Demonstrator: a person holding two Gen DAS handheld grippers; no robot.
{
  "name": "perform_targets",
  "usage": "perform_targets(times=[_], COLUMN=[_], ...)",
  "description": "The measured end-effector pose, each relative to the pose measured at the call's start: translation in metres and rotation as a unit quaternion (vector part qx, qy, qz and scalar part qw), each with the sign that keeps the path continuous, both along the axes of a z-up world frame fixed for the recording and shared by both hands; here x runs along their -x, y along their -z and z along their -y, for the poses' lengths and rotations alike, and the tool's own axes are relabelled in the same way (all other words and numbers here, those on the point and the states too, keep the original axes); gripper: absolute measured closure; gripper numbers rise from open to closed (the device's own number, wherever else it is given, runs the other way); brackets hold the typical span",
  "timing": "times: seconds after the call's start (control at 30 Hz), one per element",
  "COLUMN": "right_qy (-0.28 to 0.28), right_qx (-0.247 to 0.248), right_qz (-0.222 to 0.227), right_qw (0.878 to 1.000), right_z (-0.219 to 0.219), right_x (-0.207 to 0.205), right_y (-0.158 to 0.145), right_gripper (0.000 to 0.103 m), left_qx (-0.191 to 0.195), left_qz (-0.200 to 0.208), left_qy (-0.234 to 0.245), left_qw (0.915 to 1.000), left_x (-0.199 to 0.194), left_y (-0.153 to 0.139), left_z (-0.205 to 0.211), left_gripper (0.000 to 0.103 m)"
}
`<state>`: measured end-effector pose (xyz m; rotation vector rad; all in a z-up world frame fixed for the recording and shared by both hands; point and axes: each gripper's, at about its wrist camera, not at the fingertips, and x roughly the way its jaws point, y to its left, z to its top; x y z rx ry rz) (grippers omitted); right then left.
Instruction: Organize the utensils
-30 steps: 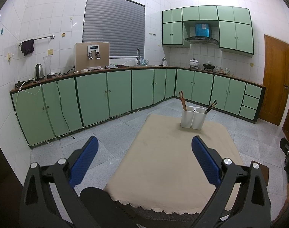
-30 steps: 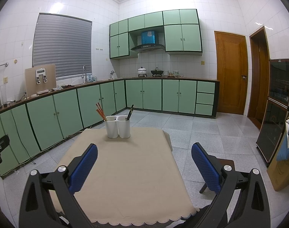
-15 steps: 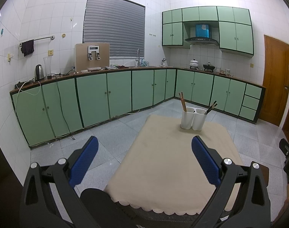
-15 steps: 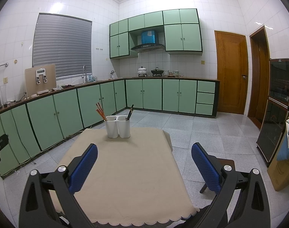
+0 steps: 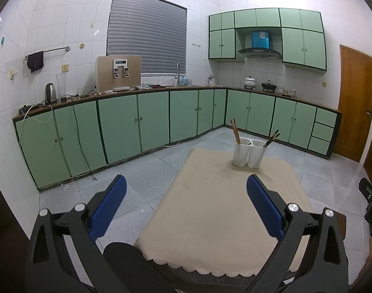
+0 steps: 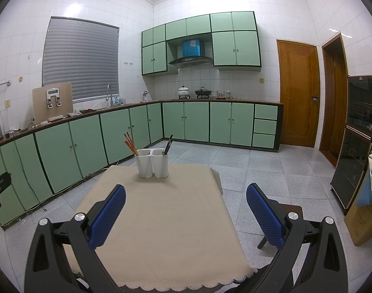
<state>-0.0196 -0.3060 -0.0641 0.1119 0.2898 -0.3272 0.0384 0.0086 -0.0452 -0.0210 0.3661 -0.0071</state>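
Left wrist view: I see my left gripper (image 5: pixel 186 190) spread wide, holding nothing, above the near end of the table (image 5: pixel 210 219). The white utensil holder (image 5: pixel 249 153) stands at the far end. Right wrist view: my right gripper (image 6: pixel 186 195) is likewise wide and empty; brown chopsticks (image 6: pixel 130 143) occupy the holder's left compartment, dark chopsticks (image 6: pixel 168 144) the right.

chopsticks' (image 5: pixel 235 131) lower ends hidden inside the white holder (image 5: pixel 249 152).

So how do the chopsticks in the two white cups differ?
The left chopsticks are reddish-brown and lean left; the right chopsticks are dark, nearly black, and lean right. The left set sticks up higher above its cup than the right set above its cup. Both stand in matching white cups, side by side.
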Motion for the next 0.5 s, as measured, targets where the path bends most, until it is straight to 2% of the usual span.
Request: perform_targets(times=[0.5], right_qy=[0.001], right_qx=[0.0], right_qz=[0.0], right_qw=[1.0], right_z=[0.0012], right_x=[-0.0009], right_y=[-0.0005], right_gripper=[0.006], left_qx=[-0.001], left_qz=[-0.005], left_qy=[0.004], left_qw=[1.0], left_x=[0.0027], left_y=[0.0013], left_z=[0.0024], left_gripper=[0.007])
